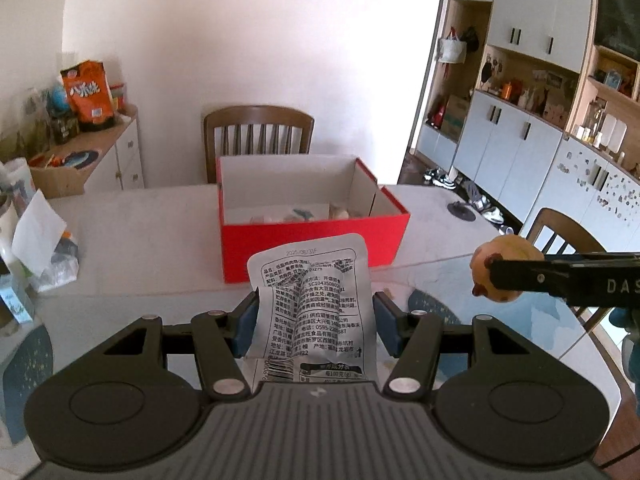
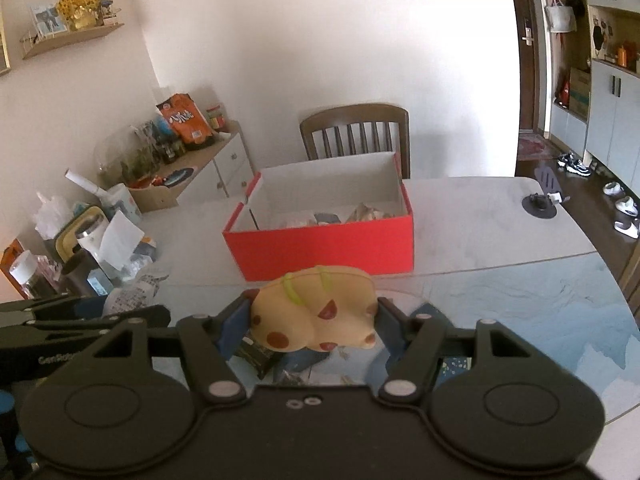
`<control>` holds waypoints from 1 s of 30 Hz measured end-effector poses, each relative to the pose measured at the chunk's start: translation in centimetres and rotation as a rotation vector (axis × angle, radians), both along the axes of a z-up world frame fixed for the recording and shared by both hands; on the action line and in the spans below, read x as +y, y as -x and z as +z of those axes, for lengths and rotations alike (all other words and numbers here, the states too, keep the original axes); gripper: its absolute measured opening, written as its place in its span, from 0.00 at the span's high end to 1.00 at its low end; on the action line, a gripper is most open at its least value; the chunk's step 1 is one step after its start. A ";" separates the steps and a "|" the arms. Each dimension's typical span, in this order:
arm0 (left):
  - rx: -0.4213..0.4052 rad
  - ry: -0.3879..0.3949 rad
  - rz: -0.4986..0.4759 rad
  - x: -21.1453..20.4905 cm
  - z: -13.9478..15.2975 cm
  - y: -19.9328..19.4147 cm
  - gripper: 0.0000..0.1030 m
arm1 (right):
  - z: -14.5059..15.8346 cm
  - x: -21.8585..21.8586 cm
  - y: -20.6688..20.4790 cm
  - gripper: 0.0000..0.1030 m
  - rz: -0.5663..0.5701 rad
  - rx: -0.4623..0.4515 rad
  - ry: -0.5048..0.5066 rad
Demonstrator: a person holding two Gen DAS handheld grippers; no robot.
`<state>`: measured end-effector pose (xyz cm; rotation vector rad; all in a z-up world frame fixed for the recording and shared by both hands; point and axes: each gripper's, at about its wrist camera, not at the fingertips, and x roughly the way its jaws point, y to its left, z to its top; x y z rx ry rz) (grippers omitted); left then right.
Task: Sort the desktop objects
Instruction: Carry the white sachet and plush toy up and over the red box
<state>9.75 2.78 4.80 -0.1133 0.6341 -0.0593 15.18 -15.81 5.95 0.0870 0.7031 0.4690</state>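
1. The room is a dining space with white walls, a wooden chair (image 1: 258, 136) behind a pale table (image 1: 140, 220), and a sideboard (image 2: 208, 160) cluttered with jars and an orange snack bag (image 1: 90, 94).

2. The table bears the sorting work; its near part is covered by a bluish mat (image 2: 520, 308), probably to protect the top.

3. A red box (image 2: 320, 246) stands open in the middle of the table, well placed as the bin for both hands. A few things already lie inside, but the front wall hides most of them and I cannot tell what they are.

4. The left gripper (image 1: 316, 322) is clamped on a silver packet (image 1: 314, 312), held upright with its printed back to the camera, just short of the box. Its lower end is cut off by the gripper body.

5. The right gripper (image 2: 314, 320) is closed on a yellow spotted toy (image 2: 316, 308), squeezed at its sides and lifted clear of the table, near the box front. Its shape is hard to read; it may be an animal.

6. Small dark items under the toy are blocked from view.

7. Judging by this, both loads are due to be dropped in the box.
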 end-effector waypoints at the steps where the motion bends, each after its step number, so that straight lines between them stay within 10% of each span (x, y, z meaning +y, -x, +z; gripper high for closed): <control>1: -0.006 -0.003 -0.003 -0.1 0.3 -0.2 0.43 | 0.3 0.0 0.0 0.35 0.004 -0.005 -0.003; 30: 0.029 -0.087 0.014 1.3 4.0 -17.7 0.43 | 5.7 2.3 -13.4 0.35 0.104 -0.150 0.037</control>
